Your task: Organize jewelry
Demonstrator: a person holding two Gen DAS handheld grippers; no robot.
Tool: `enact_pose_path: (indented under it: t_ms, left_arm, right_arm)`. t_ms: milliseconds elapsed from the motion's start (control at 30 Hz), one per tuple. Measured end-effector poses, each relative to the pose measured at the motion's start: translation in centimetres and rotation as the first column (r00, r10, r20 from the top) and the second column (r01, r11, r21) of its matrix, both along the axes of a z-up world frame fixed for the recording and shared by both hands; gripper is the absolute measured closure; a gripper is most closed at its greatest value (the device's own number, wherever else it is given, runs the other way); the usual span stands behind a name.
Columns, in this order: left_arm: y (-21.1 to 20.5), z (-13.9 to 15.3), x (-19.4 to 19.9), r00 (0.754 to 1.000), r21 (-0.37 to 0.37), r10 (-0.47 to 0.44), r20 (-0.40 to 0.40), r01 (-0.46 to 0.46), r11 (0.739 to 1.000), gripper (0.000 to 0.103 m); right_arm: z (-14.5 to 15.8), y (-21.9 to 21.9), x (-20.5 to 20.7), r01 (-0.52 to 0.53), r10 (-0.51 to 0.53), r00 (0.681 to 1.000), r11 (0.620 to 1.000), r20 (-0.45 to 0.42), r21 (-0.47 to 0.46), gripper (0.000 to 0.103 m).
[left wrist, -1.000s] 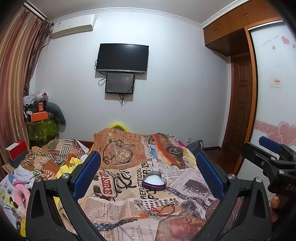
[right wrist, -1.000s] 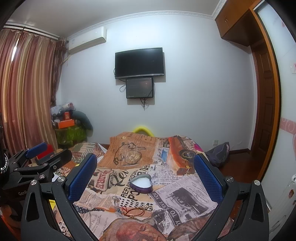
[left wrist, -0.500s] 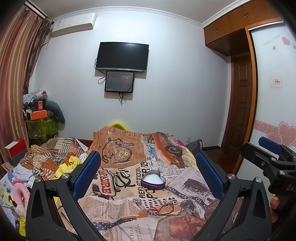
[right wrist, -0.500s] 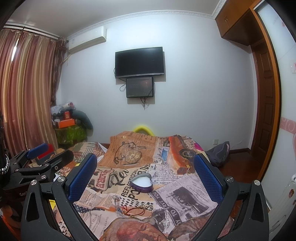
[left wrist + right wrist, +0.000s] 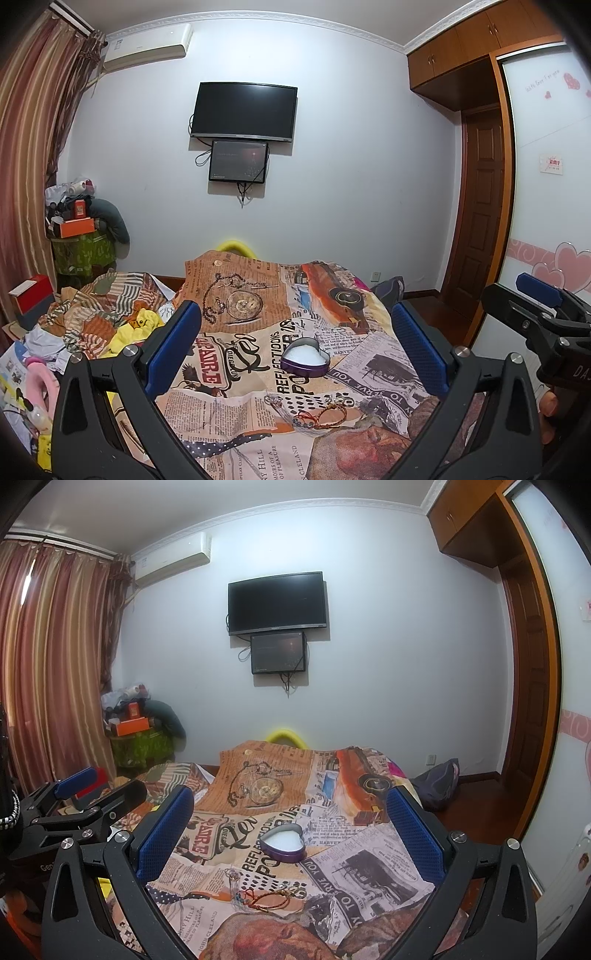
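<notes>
On the bed, atop the newsprint-pattern bedspread (image 5: 236, 402), the jewelry sits in a small cluster at the near end: a red-and-gold cord bracelet (image 5: 325, 415) w/ a tiny clear piece (image 5: 272, 400) just beside it to the left, prob. a ring or earring, too small to tell. Purple heart-shaped tin (image 5: 305, 357) lies a bit farther back, lid off, white lining showing, nothing in it.

Left tool (image 5: 297, 345) hangs above the bed, blue pads spread wide, holding nothing. Right tool (image 5: 290, 829) likewise wide apart and empty, hovering beside the left one.

Handling, as a guess: bracelet is v. light, limp, thin cord w/ small metal bits; it will droop and slip off wide pads, and the soft cloth underneath gives way, so fabric may get pinched too. Best hold looks like the bunched part where cord and clasp overlap, not a single strand. Small clear piece is likely hard, slippery, easy to flick away.

Orientation: bracelet lies flat as a squashed loop, long axis roughly left-right across both views. Tin is rigid, opening up, heart's point aimed toward the right tool's side.
</notes>
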State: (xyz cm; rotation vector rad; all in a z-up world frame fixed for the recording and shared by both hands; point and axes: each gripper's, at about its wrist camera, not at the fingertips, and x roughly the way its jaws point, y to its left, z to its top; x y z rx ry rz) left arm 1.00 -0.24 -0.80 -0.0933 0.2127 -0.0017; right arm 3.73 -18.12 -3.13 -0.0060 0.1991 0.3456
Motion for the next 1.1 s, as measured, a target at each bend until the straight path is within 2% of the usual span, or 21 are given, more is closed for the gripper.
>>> enact_pose_path:
  t_ms: [433, 700, 900, 1100]
  left_arm:
    - [0.1, 0.0, 0.1, 1.000, 0.000, -0.001, -0.005, 0.001, 1.000, 0.000]
    - [0.2, -0.7, 1.4, 0.999, 0.002, 0.002, -0.036, -0.002, 1.000, 0.000]
    - [0.5, -2.0, 3.4, 0.996, 0.001, 0.014, -0.090, -0.014, 1.000, 0.000]
    - [1.7, -4.1, 6.5, 0.981, 0.010, 0.067, -0.181, -0.066, 0.998, 0.000]
  right_arm:
    - [0.0, -0.1, 0.1, -0.001, 0.001, 1.000, 1.000, -0.003, 0.001, 0.000]
    - [-0.6, 0.2, 0.6, -0.005, 0.005, 1.000, 1.000, -0.026, 0.001, 0.000]
    - [-1.2, 0.1, 2.2, 0.000, -0.001, 0.998, 1.000, -0.068, -0.007, 0.000]
    - [-2.7, 0.2, 4.6, 0.036, -0.042, 0.990, 0.998, -0.131, -0.048, 0.000]
